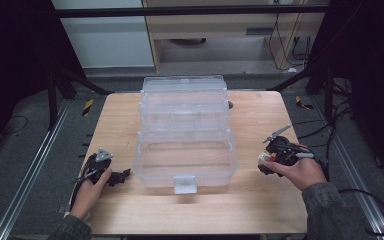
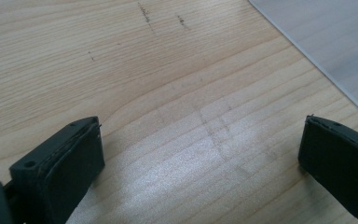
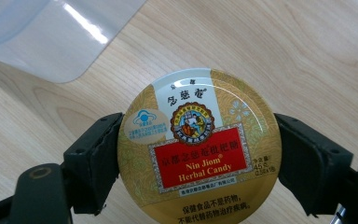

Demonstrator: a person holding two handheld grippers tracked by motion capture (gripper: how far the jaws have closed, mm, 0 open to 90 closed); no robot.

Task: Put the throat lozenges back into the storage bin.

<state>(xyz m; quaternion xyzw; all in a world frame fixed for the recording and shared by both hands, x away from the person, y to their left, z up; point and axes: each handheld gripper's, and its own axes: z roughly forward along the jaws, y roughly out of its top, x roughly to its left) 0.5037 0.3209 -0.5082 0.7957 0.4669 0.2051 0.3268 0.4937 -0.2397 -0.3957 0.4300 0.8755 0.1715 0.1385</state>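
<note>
A pale wooden surface (image 1: 260, 200) carries everything, its grain running across and a few faint dark scuffs showing in the left gripper view. At its middle stands a clear plastic organiser box (image 1: 184, 131), opened out in three stepped tiers that rise toward the far edge; the nearest and lowest tier is an empty tray with a small latch tab (image 1: 185, 183) at its front. A corner of the box's clear plastic (image 2: 335, 51) shows at the upper right of the left gripper view, and another rounded corner (image 3: 51, 37) at the upper left of the right gripper view.

The person's left hand (image 1: 91, 187) rests on the surface just left of the box's front corner, holding the left tool (image 1: 122, 176), which points toward the box. Its two black jaws stand wide apart with bare wood between them, gripping nothing (image 2: 200, 163).

The right hand (image 1: 300, 172) lies to the right of the box, a little apart from it, holding the right tool (image 1: 265, 162). Its jaws are clamped on either side of a round gold candy tin (image 3: 198, 149), held flat above the wood with the lid facing the camera. The lid carries a red panel reading "Nin Jiom Herbal Candy".
</note>
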